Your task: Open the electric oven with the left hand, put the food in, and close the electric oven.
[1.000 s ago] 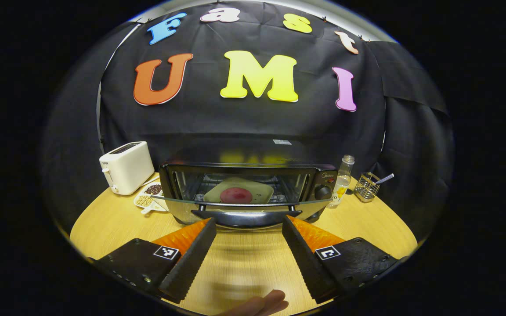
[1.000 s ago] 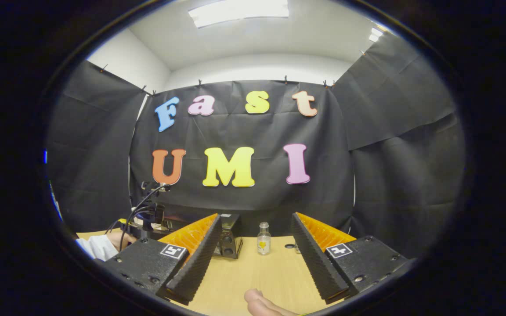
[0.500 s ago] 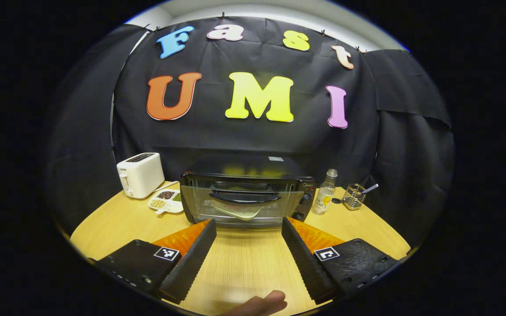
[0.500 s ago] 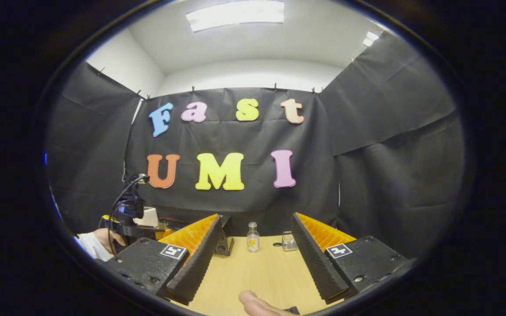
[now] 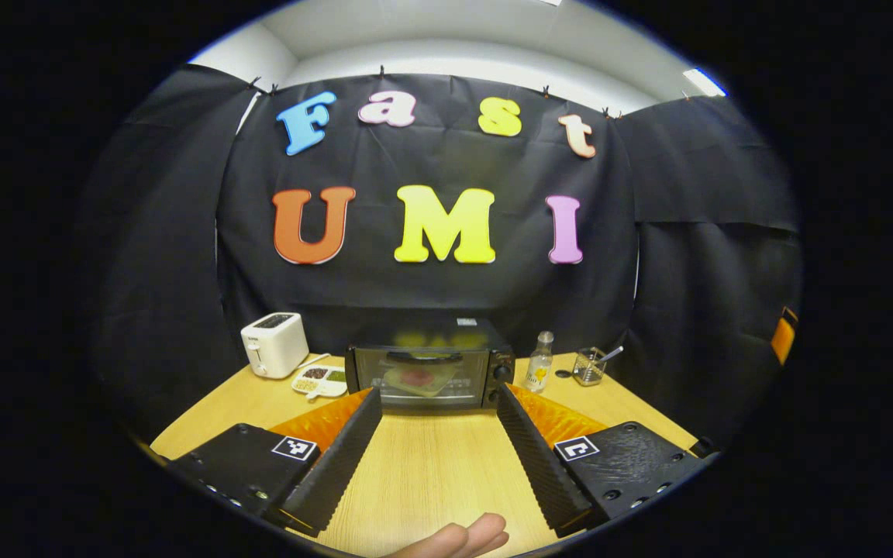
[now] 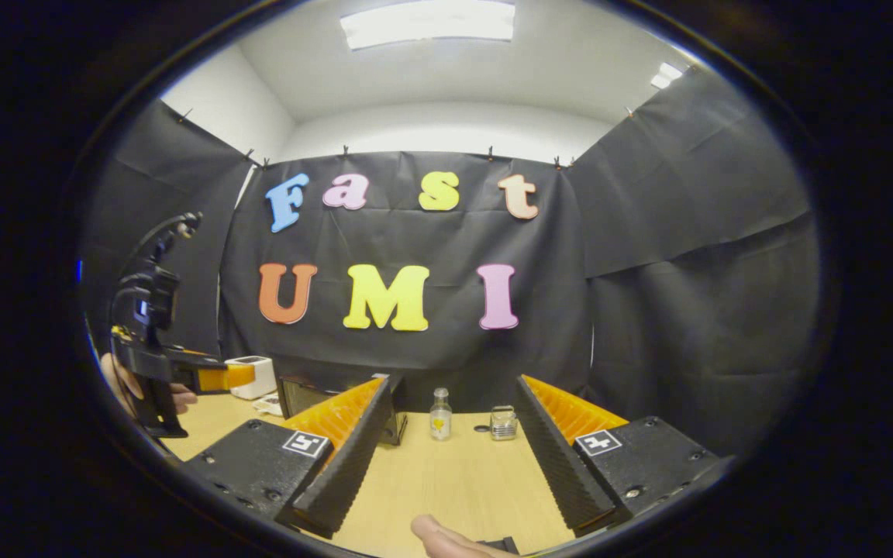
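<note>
Left tool [image 5: 439,407] gapes empty — closed oven [image 5: 429,376] well ahead.

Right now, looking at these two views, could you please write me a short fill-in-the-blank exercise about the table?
1. The door of the electric oven is ____.
2. The white toaster stands to the ____ of the oven in the left gripper view.
3. Both fingers of the left gripper are spread apart, so it is ____.
4. Behind the glass door lies a plate with ____ food.

Missing words: closed; left; open; red
</note>
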### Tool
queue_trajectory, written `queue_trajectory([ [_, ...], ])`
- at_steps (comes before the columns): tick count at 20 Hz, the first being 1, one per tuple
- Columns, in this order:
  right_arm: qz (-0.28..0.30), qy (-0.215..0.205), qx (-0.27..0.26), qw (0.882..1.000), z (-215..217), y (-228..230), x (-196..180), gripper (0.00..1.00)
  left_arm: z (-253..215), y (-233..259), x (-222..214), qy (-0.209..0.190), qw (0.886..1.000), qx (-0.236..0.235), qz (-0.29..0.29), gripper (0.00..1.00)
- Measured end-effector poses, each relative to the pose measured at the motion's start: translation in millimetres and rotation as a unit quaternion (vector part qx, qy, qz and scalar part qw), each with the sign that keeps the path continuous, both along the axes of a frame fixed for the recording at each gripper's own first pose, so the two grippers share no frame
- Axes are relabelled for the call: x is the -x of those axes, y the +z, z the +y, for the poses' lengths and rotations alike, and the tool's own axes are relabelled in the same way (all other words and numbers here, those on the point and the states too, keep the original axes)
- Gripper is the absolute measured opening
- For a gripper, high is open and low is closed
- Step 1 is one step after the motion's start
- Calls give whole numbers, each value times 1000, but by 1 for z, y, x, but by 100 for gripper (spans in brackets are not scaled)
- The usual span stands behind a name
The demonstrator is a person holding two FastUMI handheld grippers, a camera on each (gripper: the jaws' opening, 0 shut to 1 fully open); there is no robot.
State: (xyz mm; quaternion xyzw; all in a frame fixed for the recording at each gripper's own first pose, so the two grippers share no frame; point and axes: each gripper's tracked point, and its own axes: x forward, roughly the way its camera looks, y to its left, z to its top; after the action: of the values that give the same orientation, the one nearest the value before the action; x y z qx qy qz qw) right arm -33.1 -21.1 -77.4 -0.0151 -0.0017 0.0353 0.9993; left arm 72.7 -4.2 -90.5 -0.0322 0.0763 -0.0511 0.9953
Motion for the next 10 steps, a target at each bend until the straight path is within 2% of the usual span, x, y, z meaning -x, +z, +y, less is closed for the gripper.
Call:
queue_trajectory([
  [5, -13, 4, -17, 1000, 6, 12, 7, 100, 6, 44, 68, 17, 999, -20, -46, 95],
  [8, -24, 14, -17, 999, 11, 16, 15, 100, 11, 45, 96, 36, 998, -18, -56, 95],
  [9, -26, 17, -13, 999, 12, 15, 17, 96, 14, 46, 105, 51, 997, -10, -64, 95],
  [10, -29, 18, -8, 999, 13, 15, 19, 100, 16, 38, 104, 54, 996, -3, -69, 95],
])
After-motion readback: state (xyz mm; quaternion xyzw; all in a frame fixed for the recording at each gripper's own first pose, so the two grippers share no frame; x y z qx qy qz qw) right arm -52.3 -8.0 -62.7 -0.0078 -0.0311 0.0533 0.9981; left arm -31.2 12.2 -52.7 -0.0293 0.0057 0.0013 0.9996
